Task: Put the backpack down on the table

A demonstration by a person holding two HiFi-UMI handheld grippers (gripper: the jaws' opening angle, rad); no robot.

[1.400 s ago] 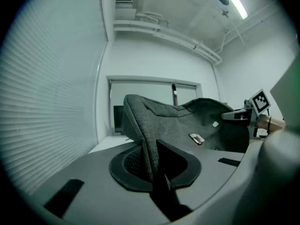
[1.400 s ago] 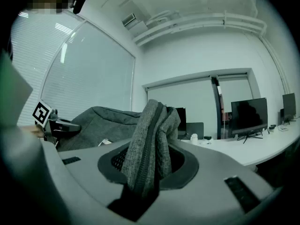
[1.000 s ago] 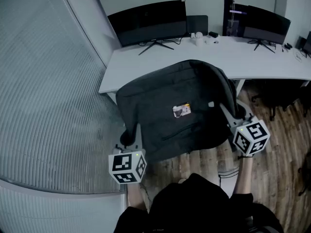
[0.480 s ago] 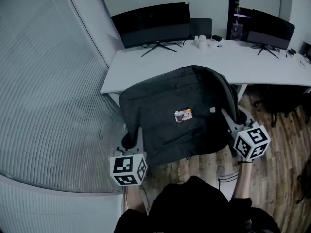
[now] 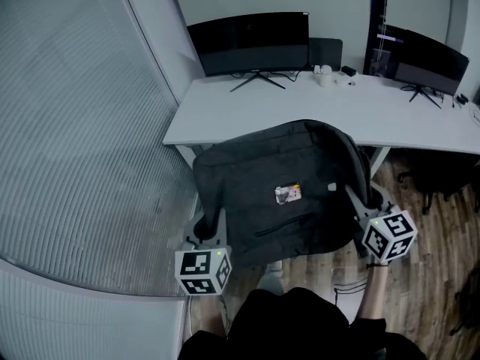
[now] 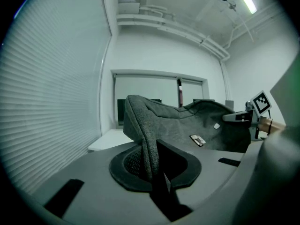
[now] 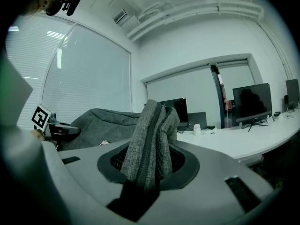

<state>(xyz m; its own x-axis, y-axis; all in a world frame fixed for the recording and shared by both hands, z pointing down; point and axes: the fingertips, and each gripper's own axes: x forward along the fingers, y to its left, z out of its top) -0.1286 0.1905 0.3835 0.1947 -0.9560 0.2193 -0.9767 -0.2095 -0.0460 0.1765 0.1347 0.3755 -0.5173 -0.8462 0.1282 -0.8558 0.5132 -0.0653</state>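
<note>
Backpack (image 5: 277,190) is hanging level for the table (image 5: 420,118) at 12 o'clock, left gripper (image 5: 208,229) pinching its 8 o'clock edge, right gripper (image 5: 358,205) clamping its 4 o'clock edge.

A long white table (image 5: 300,111) stands against the far wall on a wood-plank floor (image 5: 439,276), its left end close to the slatted blinds. On it stand a wide left monitor (image 5: 249,42) and a right monitor (image 5: 424,60), both dark and on splayed feet, with a dark upright panel (image 5: 326,51) between them at the back. Just in front of that panel sit a few small white items (image 5: 325,74), too small to identify
</note>
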